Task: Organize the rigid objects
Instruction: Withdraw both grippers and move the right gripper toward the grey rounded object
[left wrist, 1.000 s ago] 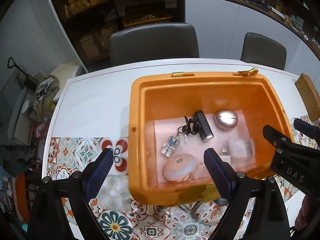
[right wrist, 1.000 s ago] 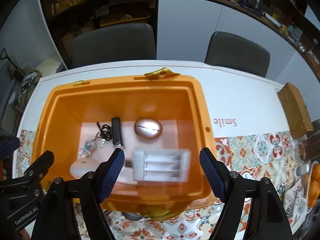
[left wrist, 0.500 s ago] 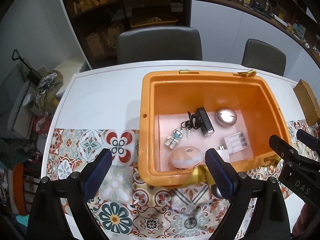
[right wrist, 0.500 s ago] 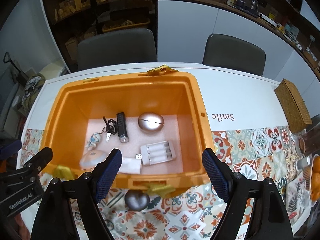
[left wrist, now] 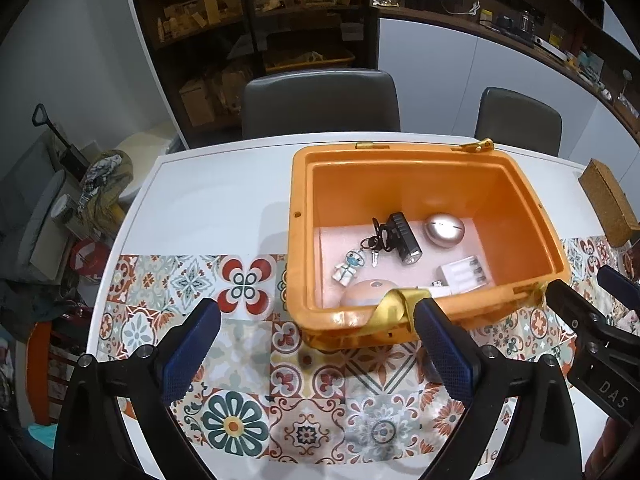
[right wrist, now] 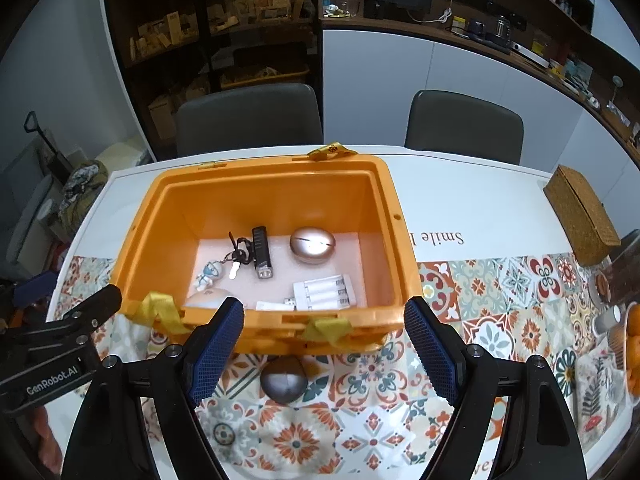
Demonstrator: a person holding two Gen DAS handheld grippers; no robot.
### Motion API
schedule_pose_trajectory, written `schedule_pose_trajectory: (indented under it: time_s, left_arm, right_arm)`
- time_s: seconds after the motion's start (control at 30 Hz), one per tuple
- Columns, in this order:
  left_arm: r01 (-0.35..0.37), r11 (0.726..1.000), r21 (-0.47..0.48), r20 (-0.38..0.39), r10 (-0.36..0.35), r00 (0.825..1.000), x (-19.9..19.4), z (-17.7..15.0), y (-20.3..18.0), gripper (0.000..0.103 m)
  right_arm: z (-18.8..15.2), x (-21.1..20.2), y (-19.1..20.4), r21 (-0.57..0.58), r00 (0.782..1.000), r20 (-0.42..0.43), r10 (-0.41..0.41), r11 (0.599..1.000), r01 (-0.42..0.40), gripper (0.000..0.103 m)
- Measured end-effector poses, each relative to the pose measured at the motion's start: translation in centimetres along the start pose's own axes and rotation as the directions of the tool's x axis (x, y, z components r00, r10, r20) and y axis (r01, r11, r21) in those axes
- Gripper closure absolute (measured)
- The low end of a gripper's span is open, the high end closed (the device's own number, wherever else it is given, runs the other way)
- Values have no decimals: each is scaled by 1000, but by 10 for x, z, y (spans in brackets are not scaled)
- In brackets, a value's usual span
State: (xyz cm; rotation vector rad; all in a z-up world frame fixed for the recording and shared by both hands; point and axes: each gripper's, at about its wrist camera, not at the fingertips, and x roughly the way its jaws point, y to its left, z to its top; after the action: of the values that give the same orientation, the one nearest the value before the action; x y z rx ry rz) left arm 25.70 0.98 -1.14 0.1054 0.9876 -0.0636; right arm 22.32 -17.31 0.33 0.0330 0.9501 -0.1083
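Observation:
An orange bin (left wrist: 304,220) (right wrist: 400,248) stands on the table. Inside lie a black light (left wrist: 405,238) (right wrist: 262,252), keys with a small figure (left wrist: 352,266) (right wrist: 212,274), a silver oval case (left wrist: 445,230) (right wrist: 313,245), a white battery holder (left wrist: 464,274) (right wrist: 325,292) and a pale round disc (left wrist: 366,298) (right wrist: 206,300). A dark metallic round object (right wrist: 285,380) sits on the table in front of the bin. My left gripper (left wrist: 316,354) and right gripper (right wrist: 322,354) are both open and empty, held back from the bin's near side.
A patterned tile mat (left wrist: 240,360) covers the near table. A woven box (right wrist: 580,212) lies at the right. Oranges and small jars (right wrist: 624,332) sit at the far right edge. Two grey chairs (right wrist: 250,116) stand behind the table.
Both grippers have pulled back and away from the bin. The white battery holder dropped from between the right fingers and now rests in the bin.

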Motion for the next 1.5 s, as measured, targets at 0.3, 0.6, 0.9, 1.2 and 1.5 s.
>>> schedule_pose_trajectory:
  time_s: [0.3,0.6,0.9,1.2,1.5]
  left_arm:
    - [20,1000,-21,2,-20,1000,-7,-21,2,4]
    - [24,1000,-8,-1,-24,1000,-7,-42,0,4]
    - [39,999,-32,-46,-40,998,4,-61,2,4]
    - [24,999,-29,-98,-26,995,19,-76,2,4]
    - [23,999,-41,-144,-29,989,33,-90,2,4]
  right_arm:
    - [-23,-10,-3,11,999,27,43,999,-43,21]
    - [-43,-15,0,1,998,42,52,999,-52,21]
    - [-60,-5,1,-6,998,7,66,998,-66,21]
    - [-74,7,8,-29,998,-31,63,998,-64,21]
    - [-86,26,11,-37,994,-89,66,997,-69,21]
